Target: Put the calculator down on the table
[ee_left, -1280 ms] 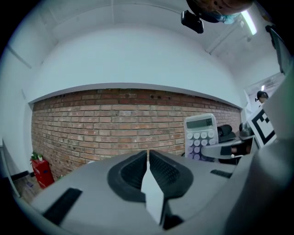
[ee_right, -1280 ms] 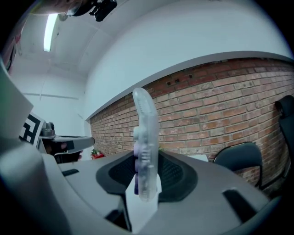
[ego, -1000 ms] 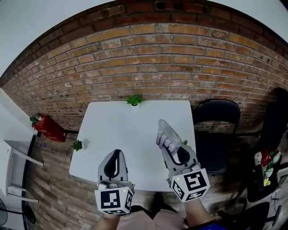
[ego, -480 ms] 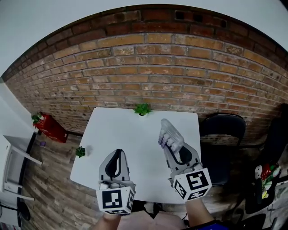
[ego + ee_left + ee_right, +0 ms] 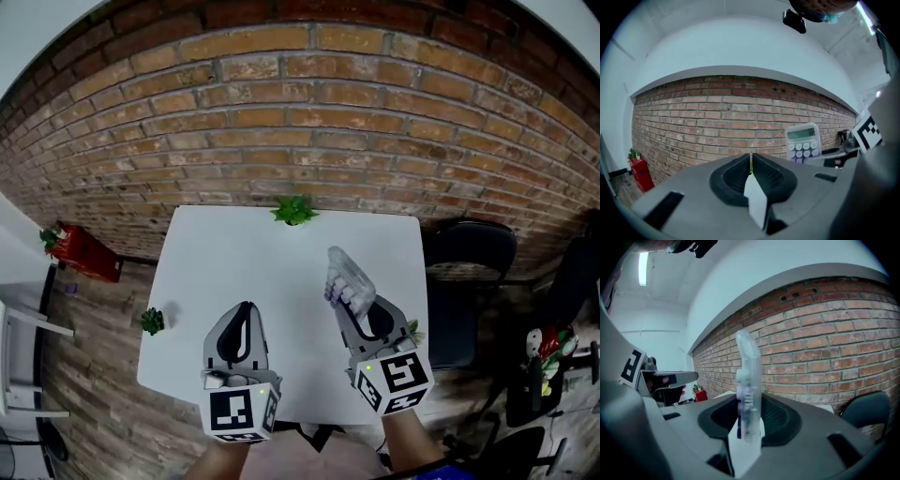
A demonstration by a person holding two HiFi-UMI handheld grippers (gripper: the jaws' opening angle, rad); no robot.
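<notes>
My right gripper [image 5: 352, 302] is shut on a clear plastic calculator [image 5: 350, 280] with round purple-white keys, held upright and edge-on above the right half of the white table [image 5: 272, 272]. In the right gripper view the calculator [image 5: 749, 394] stands on edge between the pads. My left gripper [image 5: 244, 323] hovers over the table's near left part, jaws closed together with nothing between them. In the left gripper view its jaws [image 5: 751, 164] meet at a thin slit, and the calculator [image 5: 803, 142] shows its display and keys off to the right.
A small green plant [image 5: 294, 210] sits at the table's far edge against the brick wall [image 5: 309, 122]. A dark chair [image 5: 469, 262] stands to the right of the table. On the floor at left are a red planter [image 5: 82, 251] and a little green plant [image 5: 151, 321].
Both grippers have come forward over the table and a bit lower, the calculator travelling with the right one. Grip and jaw states look the same.
</notes>
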